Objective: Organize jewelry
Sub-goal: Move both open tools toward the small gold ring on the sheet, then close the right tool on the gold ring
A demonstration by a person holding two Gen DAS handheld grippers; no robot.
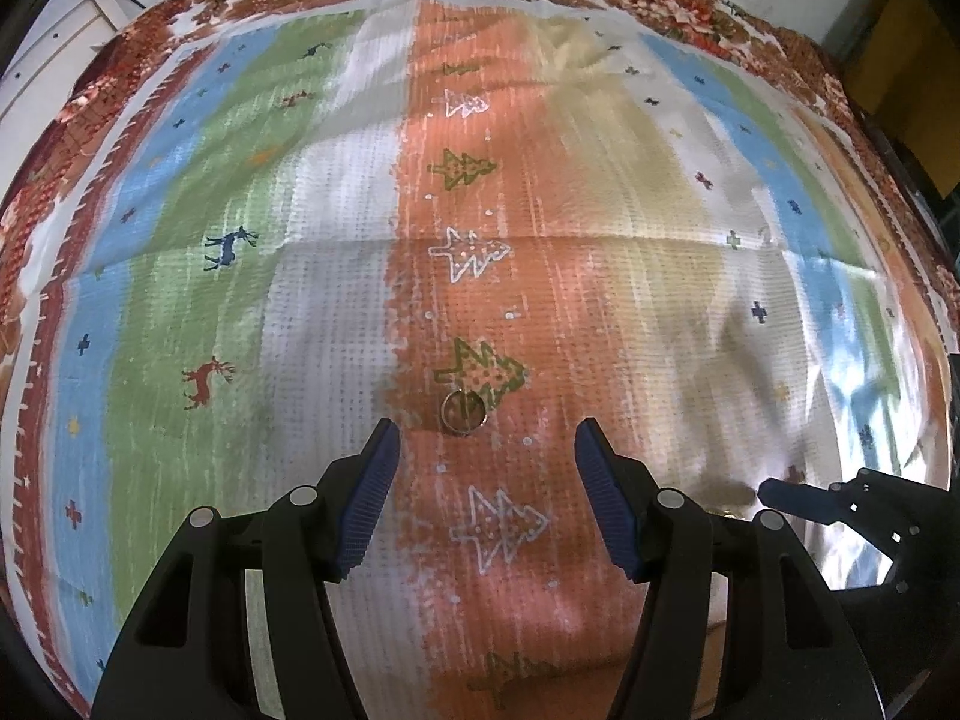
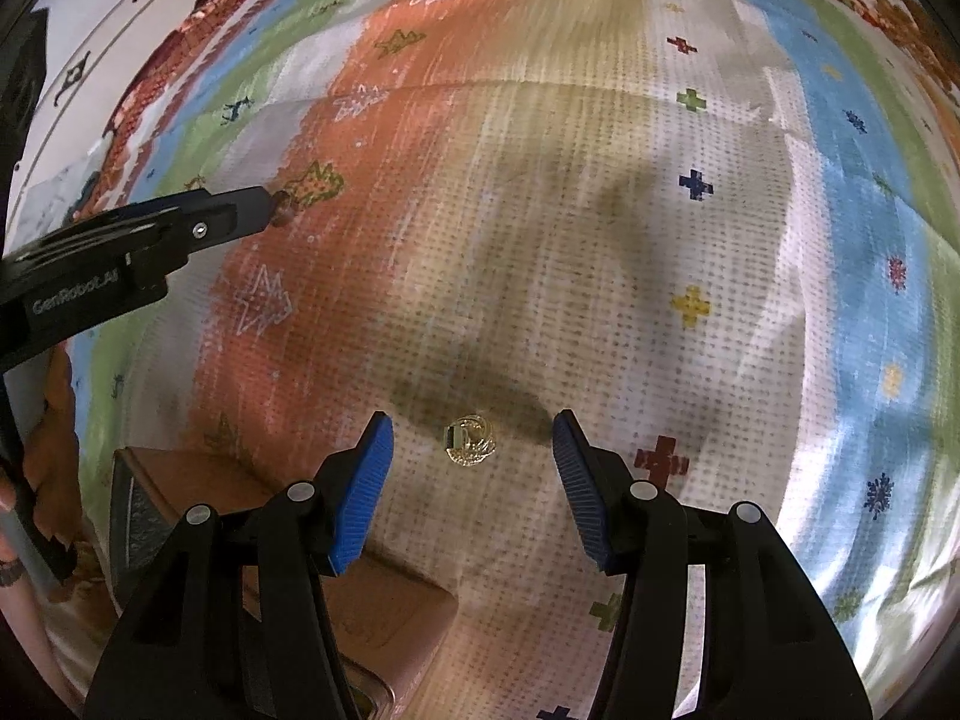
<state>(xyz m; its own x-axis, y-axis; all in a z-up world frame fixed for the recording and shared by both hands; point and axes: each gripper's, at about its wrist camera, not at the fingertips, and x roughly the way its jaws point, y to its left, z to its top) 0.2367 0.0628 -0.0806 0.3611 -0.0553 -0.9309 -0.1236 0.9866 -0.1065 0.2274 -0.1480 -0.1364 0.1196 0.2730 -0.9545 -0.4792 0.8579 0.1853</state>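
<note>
Left gripper (image 1: pixel 486 492): pitched down over the tablecloth's (image 1: pixel 630 300) orange stripe, blue pads spread, nothing between them. Just past the tips, a plain ring (image 1: pixel 462 412) flat on the cloth. Right gripper (image 2: pixel 473 480): likewise angled down, jaws wide apart, a gold ornate ring (image 2: pixel 470 441) on the cream stripe between the tips. Beside it, toward the near edge, a cardboard box (image 2: pixel 384 612).

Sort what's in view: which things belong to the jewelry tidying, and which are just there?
Job: ring ahead of the open left gripper; gold brooch ahead of the open right gripper; cardboard box.
Just there: patterned cloth.
</note>
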